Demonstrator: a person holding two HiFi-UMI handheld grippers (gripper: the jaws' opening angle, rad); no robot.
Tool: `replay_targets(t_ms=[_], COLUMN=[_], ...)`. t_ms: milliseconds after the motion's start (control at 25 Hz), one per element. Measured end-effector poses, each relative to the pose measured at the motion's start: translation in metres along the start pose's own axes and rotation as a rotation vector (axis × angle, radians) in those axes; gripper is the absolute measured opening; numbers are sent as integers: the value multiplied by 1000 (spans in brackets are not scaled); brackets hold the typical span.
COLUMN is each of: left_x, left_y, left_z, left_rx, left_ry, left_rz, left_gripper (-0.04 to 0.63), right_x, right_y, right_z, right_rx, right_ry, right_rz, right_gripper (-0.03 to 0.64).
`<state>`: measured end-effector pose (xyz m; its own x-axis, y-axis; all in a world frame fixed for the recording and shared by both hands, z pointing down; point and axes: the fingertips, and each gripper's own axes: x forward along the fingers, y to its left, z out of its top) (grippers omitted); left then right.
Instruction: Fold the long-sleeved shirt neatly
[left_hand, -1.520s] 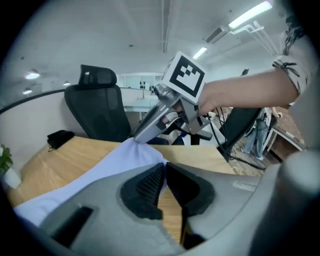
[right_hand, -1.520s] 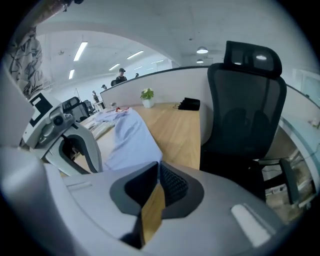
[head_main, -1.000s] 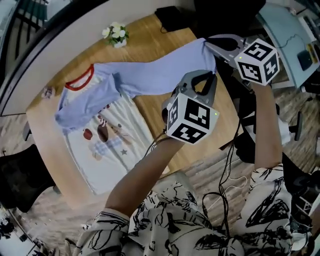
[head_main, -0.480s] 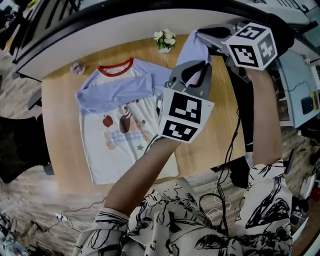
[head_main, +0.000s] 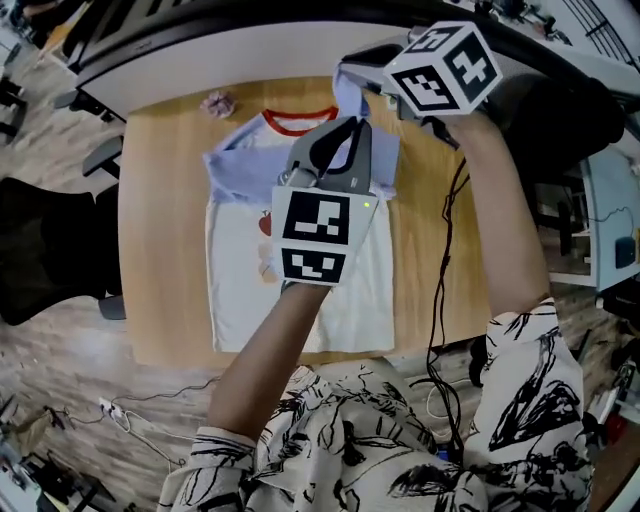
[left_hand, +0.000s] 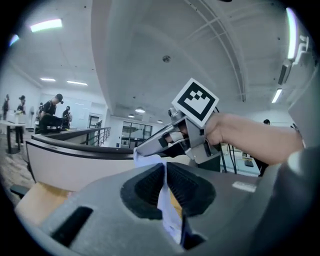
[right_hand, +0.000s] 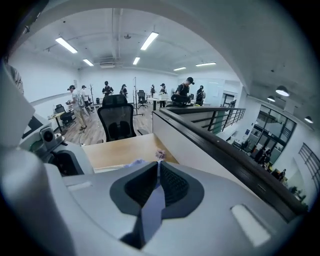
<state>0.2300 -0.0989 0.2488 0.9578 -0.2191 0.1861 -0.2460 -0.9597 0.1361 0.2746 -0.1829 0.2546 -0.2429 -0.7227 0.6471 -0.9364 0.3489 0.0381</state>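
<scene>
A long-sleeved shirt (head_main: 235, 280), white with a red collar (head_main: 298, 122) and lavender sleeves, lies flat on the wooden table (head_main: 160, 250). Its far sleeve (head_main: 240, 165) is folded across the chest. The other sleeve (head_main: 385, 165) is held up over the shirt's upper right part. My left gripper (head_main: 340, 135) (left_hand: 165, 175) is shut on this sleeve partway along. My right gripper (head_main: 350, 75) (right_hand: 157, 175) is shut on the sleeve's end, above the collar. The right gripper (left_hand: 160, 145) also shows in the left gripper view, with cloth hanging from its tip.
A small pink object (head_main: 217, 102) lies on the table beside the collar. A black office chair (head_main: 50, 250) stands left of the table, a dark-railed partition (head_main: 200, 45) runs behind it. Cables hang over the table's right edge (head_main: 440, 250) and trail on the floor (head_main: 130, 420).
Both grippers have swung the lavender sleeve left, from stretched out past the table's right side to above the shirt's chest and collar. Their grip on it has held.
</scene>
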Motion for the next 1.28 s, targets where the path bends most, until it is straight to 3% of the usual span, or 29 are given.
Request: replay_targets(t_ms=[160, 360, 480, 640, 880, 1200, 1240, 1280], left_x=[-23, -42, -50, -63, -75, -92, -96, -102], left_y=[56, 118, 151, 189, 237, 271, 274, 278], left_z=[-29, -96, -147, -209, -264, -307, -312, -315], left_rx=[-28, -82, -161, -324, -525, -706, -722, -730], left_ry=[50, 137, 199, 260, 273, 245, 240, 232], left_rz=[87, 156, 210, 295, 335, 374, 396, 427], left_gripper=[28, 30, 32, 34, 34, 36, 45, 84], right_x=[61, 148, 200, 258, 326, 381, 384, 385], right_y=[26, 59, 77, 95, 114, 124, 124, 123], right_z=[14, 9, -7, -36, -52, -78, -75, -70], right_rx=[-21, -51, -77, -58, 34, 208, 263, 327], right_ry=[31, 99, 152, 217, 240, 272, 234, 184], right_rz=[67, 111, 136, 154, 176, 206, 212, 225], right_gripper=[29, 29, 29, 31, 31, 39, 66, 145])
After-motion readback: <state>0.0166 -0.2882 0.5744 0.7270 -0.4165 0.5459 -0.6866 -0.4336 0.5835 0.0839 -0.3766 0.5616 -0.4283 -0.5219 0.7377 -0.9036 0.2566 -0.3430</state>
